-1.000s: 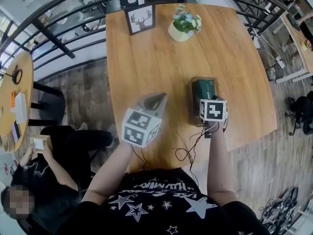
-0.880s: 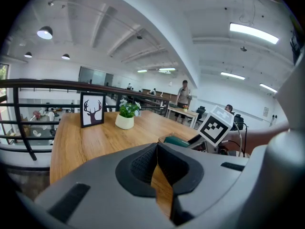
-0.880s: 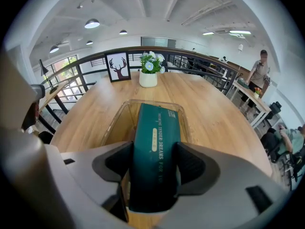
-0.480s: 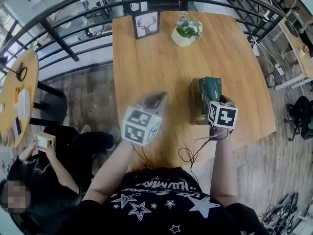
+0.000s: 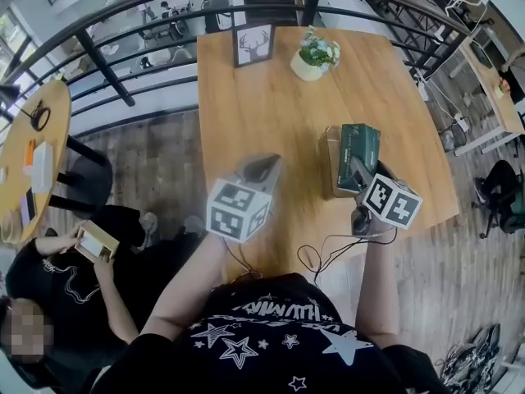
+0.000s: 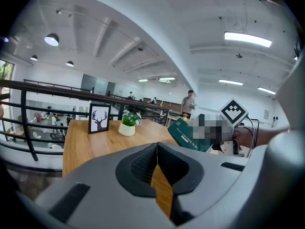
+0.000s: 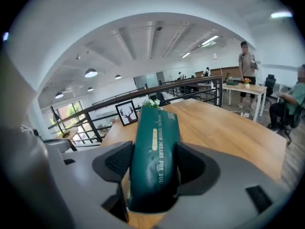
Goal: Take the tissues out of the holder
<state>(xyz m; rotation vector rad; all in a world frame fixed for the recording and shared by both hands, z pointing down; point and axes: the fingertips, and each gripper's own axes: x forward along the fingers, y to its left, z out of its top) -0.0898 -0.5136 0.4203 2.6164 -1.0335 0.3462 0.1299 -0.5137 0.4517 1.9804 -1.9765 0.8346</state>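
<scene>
The dark green tissue pack (image 5: 362, 145) (image 7: 155, 142) is tilted up over the right side of the tan holder (image 5: 330, 161), which lies on the wooden table (image 5: 271, 105). My right gripper (image 5: 362, 176) (image 7: 154, 165) is shut on the pack's near end, with both pads pressed on its sides. Its marker cube (image 5: 392, 201) hangs over the table's right front edge. My left gripper (image 5: 261, 169) (image 6: 157, 149) hovers to the left of the holder, shut and empty. From the left gripper view the pack (image 6: 189, 133) shows raised at the right.
A deer picture in a black frame (image 5: 253, 43) and a small potted plant (image 5: 316, 55) stand at the table's far end. A black railing (image 5: 107, 72) runs behind and to the left. A seated person (image 5: 57, 302) is at the lower left. Cables (image 5: 324, 253) trail off the front edge.
My right gripper has drawn back to the right with the green pack, which has lifted and tilted out of the holder. The left gripper has held still.
</scene>
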